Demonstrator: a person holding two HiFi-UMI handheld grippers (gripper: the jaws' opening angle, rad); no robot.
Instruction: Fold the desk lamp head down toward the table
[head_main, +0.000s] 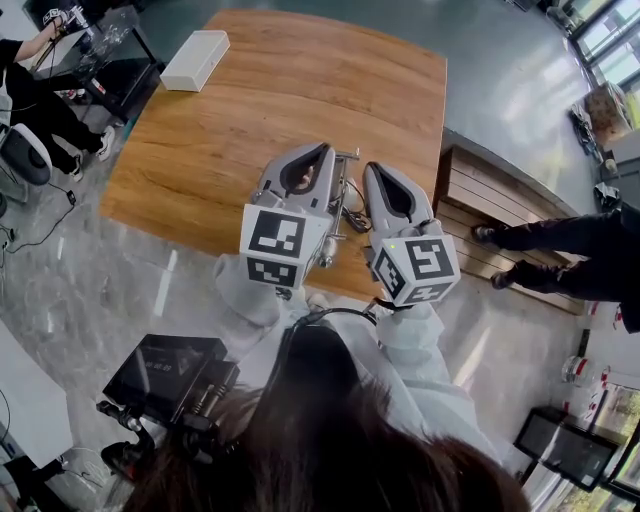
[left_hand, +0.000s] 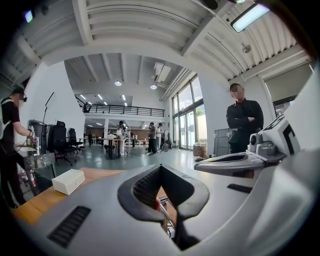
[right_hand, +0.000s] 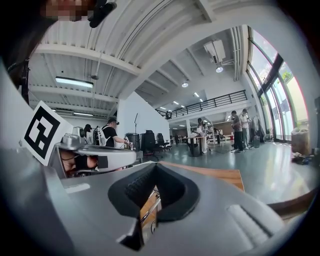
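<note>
Closest to me, both tongs are pressed together with nothing pinched. The left gripper (left_hand: 161, 169) shows its ribbed pads meeting, and the right gripper (right_hand: 156, 167) shows the same. They hang side by side and roughly level over the near edge of the table (head_main: 300, 70). The desk lamp (head_main: 346, 210) sits just below and between them. I see only thin chrome rods and a loop of cable there, and through each gap below the jaws a rod shows, one of them red-tipped. The gripper bodies cover most of the lamp, so I cannot tell whether its head is up or already down against the wood. This would fit closed tongs hovering before a push on the head, and equally tongs lifted clear of a lamp that is already folded. In my judgement, doing this well means getting an unblocked look at the hinge first. Any contact should be slow and along the hinge's own swing, because the lamp sits near the table edge and its thin frame would probably slide or tip under a sideways push. Further off, the wooden top is bare apart from a white box (head_main: 195, 60) at its far left corner. A slatted bench (head_main: 490, 180) stands just beside the table's right side. Beyond is a glossy grey floor in a tall workshop hall, with people at desks and by the windows.
</note>
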